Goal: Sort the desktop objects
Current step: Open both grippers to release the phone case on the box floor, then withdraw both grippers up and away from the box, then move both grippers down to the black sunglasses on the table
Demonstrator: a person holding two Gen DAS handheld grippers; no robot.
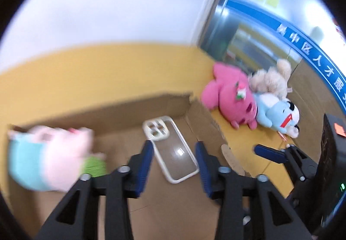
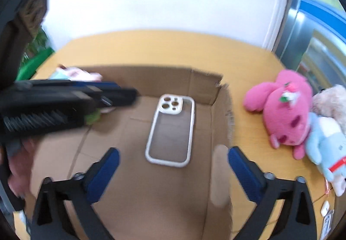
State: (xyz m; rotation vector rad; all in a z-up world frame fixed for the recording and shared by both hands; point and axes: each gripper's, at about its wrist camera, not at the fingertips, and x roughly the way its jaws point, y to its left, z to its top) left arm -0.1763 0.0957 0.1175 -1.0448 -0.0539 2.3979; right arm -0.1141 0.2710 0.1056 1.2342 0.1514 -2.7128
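A clear phone case [image 1: 170, 149] with a white rim lies flat on the floor of an open cardboard box [image 1: 121, 110]. It also shows in the right wrist view [image 2: 170, 129] inside the box [image 2: 151, 80]. My left gripper [image 1: 175, 160] is open and empty, hovering just above the case. My right gripper [image 2: 173, 164] is open and empty over the box's near side. A pale pink and teal plush [image 1: 47, 155] lies in the box's left corner. A pink plush [image 2: 283, 114], a beige plush [image 1: 270, 80] and a light blue plush [image 1: 279, 114] lie on the yellow table right of the box.
The left gripper's body [image 2: 64, 99] crosses the left of the right wrist view. The right gripper's finger [image 1: 270, 153] shows at the right of the left wrist view. A white wall stands behind the table [image 2: 151, 45]. Small white items [image 2: 325, 210] lie near the table's right edge.
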